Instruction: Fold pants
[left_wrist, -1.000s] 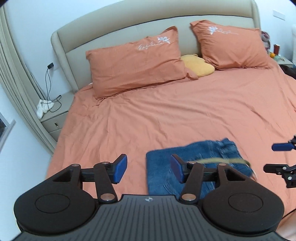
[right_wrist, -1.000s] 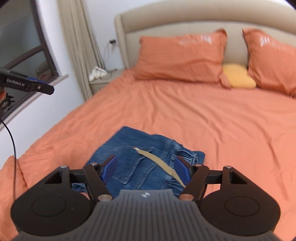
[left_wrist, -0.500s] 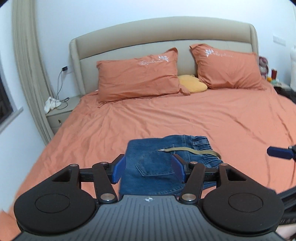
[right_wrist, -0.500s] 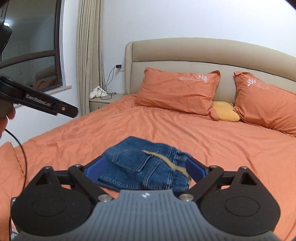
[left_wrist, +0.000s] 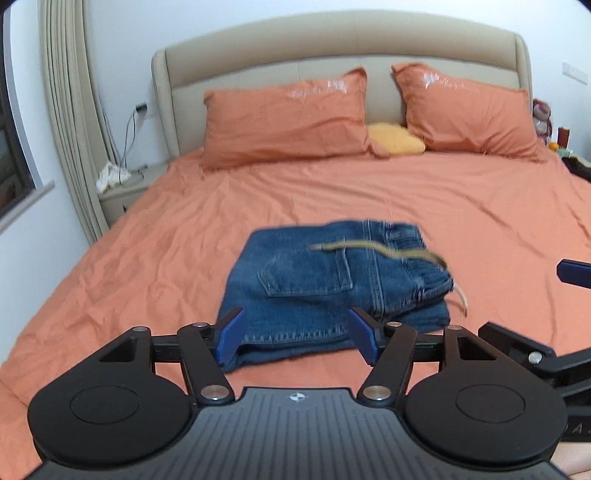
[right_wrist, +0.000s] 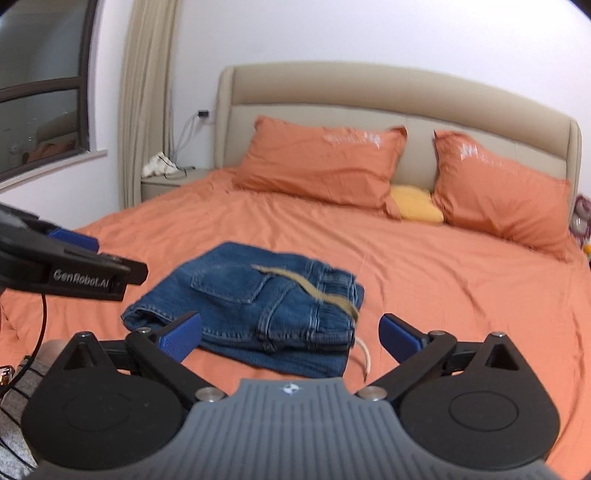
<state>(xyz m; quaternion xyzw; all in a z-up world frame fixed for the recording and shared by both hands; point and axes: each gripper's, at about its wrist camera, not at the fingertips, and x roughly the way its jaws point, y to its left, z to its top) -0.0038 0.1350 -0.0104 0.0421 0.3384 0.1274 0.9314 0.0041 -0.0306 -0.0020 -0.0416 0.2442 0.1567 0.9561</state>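
Blue denim pants (left_wrist: 332, 284) lie folded into a compact stack on the orange bed, back pocket up, with a tan drawstring (left_wrist: 388, 251) trailing across the top and off the right side. They also show in the right wrist view (right_wrist: 258, 299). My left gripper (left_wrist: 297, 339) is open and empty, just short of the stack's near edge. My right gripper (right_wrist: 291, 338) is open wide and empty, also at the near edge. Neither touches the denim.
The orange bedsheet (left_wrist: 461, 206) spreads around the pants. Two orange pillows (left_wrist: 288, 118) and a yellow cushion (left_wrist: 395, 138) lie at the beige headboard. A nightstand (left_wrist: 122, 190) with cables stands left, beside a curtain and window. The left gripper's body shows in the right wrist view (right_wrist: 66, 269).
Both grippers have drawn back and lowered from above the pants, so the folded stack now lies in front of them. The right gripper's jaws have opened wider. The pants lie still.
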